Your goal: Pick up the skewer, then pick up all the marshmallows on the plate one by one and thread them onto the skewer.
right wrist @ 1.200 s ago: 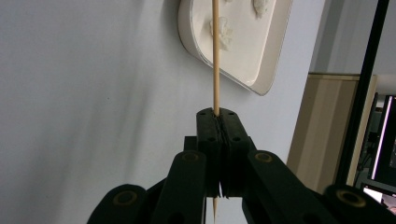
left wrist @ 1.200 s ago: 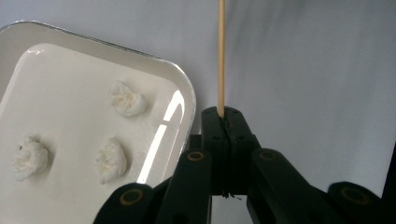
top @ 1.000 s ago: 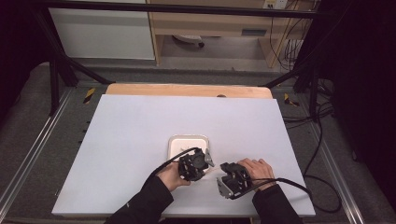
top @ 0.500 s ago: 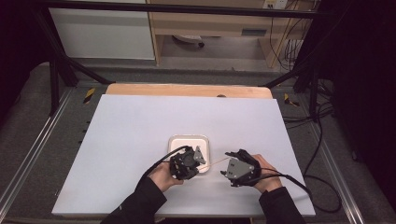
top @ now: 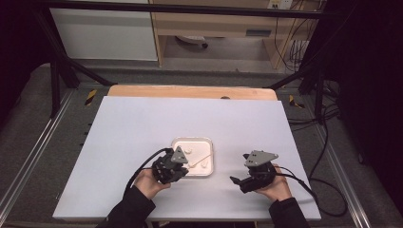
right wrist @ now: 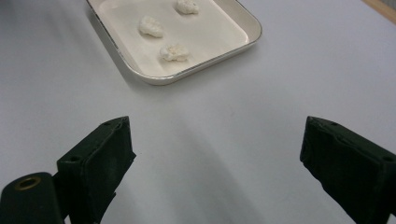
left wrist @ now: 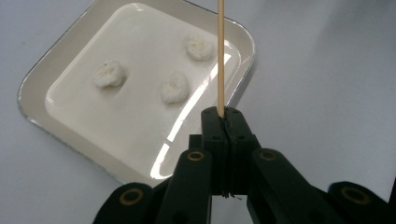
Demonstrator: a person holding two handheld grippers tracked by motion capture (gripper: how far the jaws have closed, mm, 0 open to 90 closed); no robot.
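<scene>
Skewer point(left wrist: 220, 56): thin wooden stick, clamped at its near end in your left gripper point(left wrist: 224, 116), jaws fully closed on it; it points out over the tray toward 12 o'clock in the left gripper view. Largest first: white counter point(top: 142, 123) carries everything. Your forearms come in from 6 o'clock in the high view, one hand on each gripper. Tray point(top: 177, 142), white, shallow, rounded corners, sits just below counter centre, toward 6 o'clock. Your left gripper point(top: 183, 164) is at the tray's 8 o'clock edge, skewer point(top: 202, 159) slanting across the tray's near half. Your right gripper point(top: 234, 179) is off at the tray's 4 o'clock, apart from it, above bare counter; its fingers point(right wrist: 100, 154) are spread wide, nothing between them. Three small white fluffy lumps point(left wrist: 173, 88) lie in the tray, apart from each other; cannot tell what they are. Skewer passes just beside the 1 o'clock lump point(left wrist: 200, 46); contact unclear.
</scene>
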